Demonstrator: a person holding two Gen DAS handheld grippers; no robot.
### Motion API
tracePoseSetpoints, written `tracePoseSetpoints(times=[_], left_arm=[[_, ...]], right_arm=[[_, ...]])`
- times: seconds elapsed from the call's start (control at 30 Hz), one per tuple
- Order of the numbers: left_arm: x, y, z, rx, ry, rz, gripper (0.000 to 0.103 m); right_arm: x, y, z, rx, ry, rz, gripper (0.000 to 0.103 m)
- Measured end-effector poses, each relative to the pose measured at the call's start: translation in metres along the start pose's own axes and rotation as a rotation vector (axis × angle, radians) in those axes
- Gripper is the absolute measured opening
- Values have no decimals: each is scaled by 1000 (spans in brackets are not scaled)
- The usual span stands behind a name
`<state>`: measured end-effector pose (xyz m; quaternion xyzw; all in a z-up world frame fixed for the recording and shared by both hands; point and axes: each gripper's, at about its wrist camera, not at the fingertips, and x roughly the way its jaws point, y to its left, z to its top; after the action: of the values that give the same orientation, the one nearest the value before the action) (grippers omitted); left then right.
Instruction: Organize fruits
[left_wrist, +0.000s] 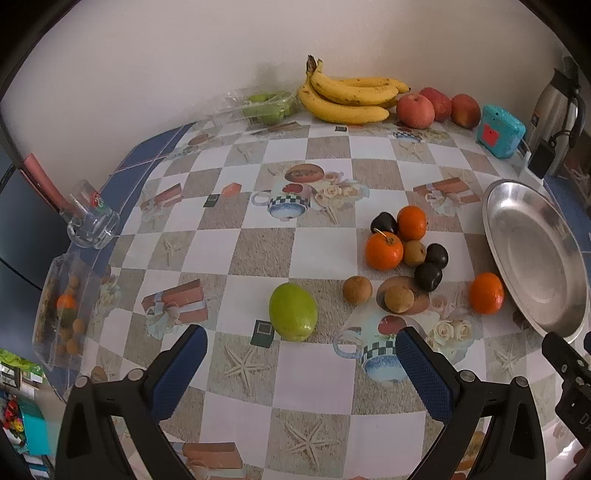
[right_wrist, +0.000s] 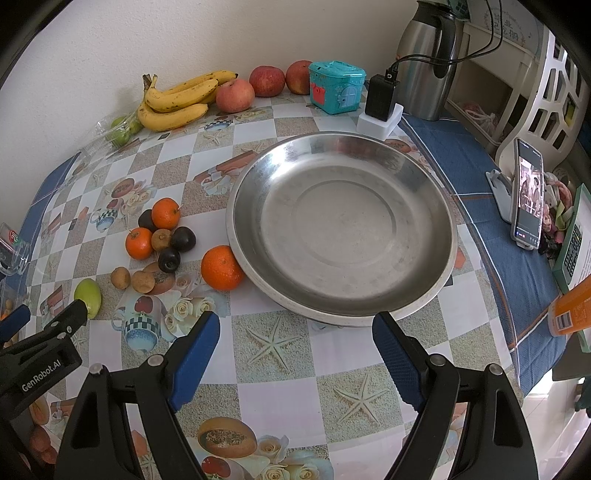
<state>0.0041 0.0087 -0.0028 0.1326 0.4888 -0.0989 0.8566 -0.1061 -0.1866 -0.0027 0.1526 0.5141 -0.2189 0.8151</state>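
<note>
Two grippers, both spread wide and holding nothing, hovering over the checked tablecloth (right_wrist: 280, 373). Ahead of the right gripper (right_wrist: 295, 345): a broad steel dish (right_wrist: 343, 225), bare inside, near rim just beyond the fingertips; blue cloth border and table edge off past the right finger (right_wrist: 397, 363), with a phone on a stand (right_wrist: 526, 199) there. Open cloth between and under the fingers. Left of the dish, touching its rim: one orange (right_wrist: 221, 267). Farther left: a loose cluster of oranges, dark plums and small brown fruits (right_wrist: 162, 236). Ahead of the left gripper (left_wrist: 301, 363): a green fruit (left_wrist: 293, 312), just beyond the fingertips, nearer the left finger (left_wrist: 181, 369), not touched. Beyond the right finger (left_wrist: 424, 376): two brown fruits (left_wrist: 376, 293), apart from the pads. Clear cloth behind the green fruit up to bananas (left_wrist: 347, 96) and apples (left_wrist: 432, 105) along the wall. Table edge far left, with a glass mug (left_wrist: 90, 218) and a clear plastic box (left_wrist: 62, 314).
</note>
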Motion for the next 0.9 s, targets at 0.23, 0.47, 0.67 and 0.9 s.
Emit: tracePoseSetpoints(times=[0.23,0.47,0.67,0.9], left_arm=[[-3,2,1,-17,-42,-16,103],[-2,8,3,-57,-54,-24,103],[6,28,7,-153,-33,-21,103],[27,48,7,-240,33,-33,103]], right_arm=[[1,1,-1,-2,2,1,85],[2,3,0,-6,2,30,85],[3,6,5,43,-8,116,85],[11,20,13,113,17,212,85]])
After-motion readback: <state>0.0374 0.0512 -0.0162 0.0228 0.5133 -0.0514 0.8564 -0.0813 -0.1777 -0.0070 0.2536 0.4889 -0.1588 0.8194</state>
